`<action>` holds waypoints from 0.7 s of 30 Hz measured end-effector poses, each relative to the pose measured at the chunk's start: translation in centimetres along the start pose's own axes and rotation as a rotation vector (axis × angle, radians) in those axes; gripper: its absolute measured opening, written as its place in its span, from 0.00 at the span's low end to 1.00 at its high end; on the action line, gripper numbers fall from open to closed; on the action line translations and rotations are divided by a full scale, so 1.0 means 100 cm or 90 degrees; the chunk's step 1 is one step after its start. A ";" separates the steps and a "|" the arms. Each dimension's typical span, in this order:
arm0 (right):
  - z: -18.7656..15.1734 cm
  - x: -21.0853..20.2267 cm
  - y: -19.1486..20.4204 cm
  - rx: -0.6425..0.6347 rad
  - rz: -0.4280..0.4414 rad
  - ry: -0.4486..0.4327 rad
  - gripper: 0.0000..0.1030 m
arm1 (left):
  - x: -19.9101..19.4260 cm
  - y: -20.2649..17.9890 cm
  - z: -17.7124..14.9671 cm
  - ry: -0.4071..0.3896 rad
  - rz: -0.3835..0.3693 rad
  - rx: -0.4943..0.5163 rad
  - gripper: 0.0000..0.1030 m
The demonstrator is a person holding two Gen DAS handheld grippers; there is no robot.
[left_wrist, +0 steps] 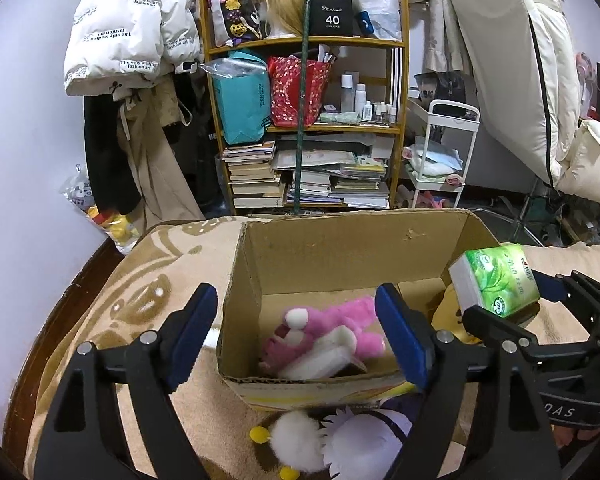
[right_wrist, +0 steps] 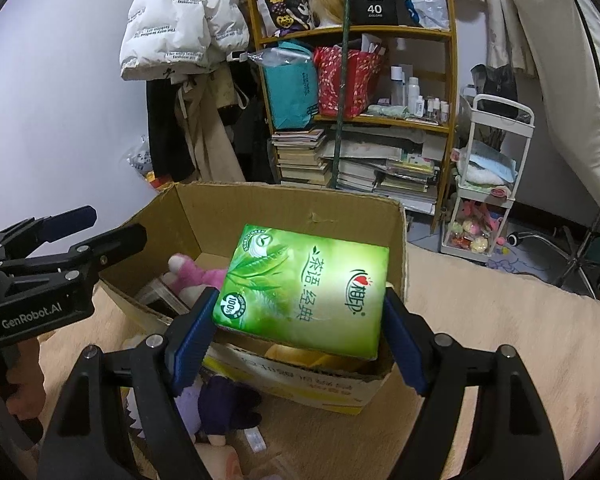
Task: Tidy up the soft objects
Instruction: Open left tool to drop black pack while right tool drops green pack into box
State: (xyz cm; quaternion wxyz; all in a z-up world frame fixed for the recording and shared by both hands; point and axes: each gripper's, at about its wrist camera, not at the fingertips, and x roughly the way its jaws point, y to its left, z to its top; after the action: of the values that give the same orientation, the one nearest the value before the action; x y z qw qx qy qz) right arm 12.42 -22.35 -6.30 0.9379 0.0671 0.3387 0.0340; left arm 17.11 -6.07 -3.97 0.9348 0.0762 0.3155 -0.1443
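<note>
An open cardboard box (left_wrist: pixel 340 224) (right_wrist: pixel 284 196) stands on a beige patterned blanket (left_wrist: pixel 148 280). Inside lies a pink and white plush toy (left_wrist: pixel 324 336) (right_wrist: pixel 196 276), with something yellow (left_wrist: pixel 450 316) at the box's right end. My left gripper (left_wrist: pixel 300 340) (right_wrist: pixel 112 226) hangs open over the box's near edge; the pink plush is below the gap and the pads are not touching it. My right gripper (right_wrist: pixel 300 320) (left_wrist: pixel 508 300) is shut on a green tissue pack (right_wrist: pixel 304 292) (left_wrist: pixel 496 280), held flat above the box's right part.
A purple and white plush (left_wrist: pixel 360 440) (right_wrist: pixel 220 400) with a white pom-pom (left_wrist: pixel 296 444) lies on the blanket in front of the box. Behind stand a wooden shelf (left_wrist: pixel 312 128) of books and bags, a white cart (left_wrist: pixel 444 148), and hanging coats (left_wrist: pixel 132 32).
</note>
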 end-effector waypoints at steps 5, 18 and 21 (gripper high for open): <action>-0.002 -0.001 0.000 -0.001 -0.001 0.007 0.81 | -0.004 -0.002 -0.002 0.006 0.011 0.009 0.80; -0.004 -0.026 0.008 -0.014 -0.007 -0.016 0.97 | -0.024 0.012 -0.007 0.013 0.033 -0.017 0.93; -0.004 -0.034 0.009 -0.012 -0.006 -0.020 0.97 | -0.031 0.018 -0.010 0.017 0.038 -0.031 0.95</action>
State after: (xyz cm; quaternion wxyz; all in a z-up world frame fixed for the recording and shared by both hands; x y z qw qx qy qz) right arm 9.51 -21.74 -4.35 0.9437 0.0570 0.3242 0.0318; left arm 14.80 -3.40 -2.78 0.9360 0.0645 0.3288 -0.1078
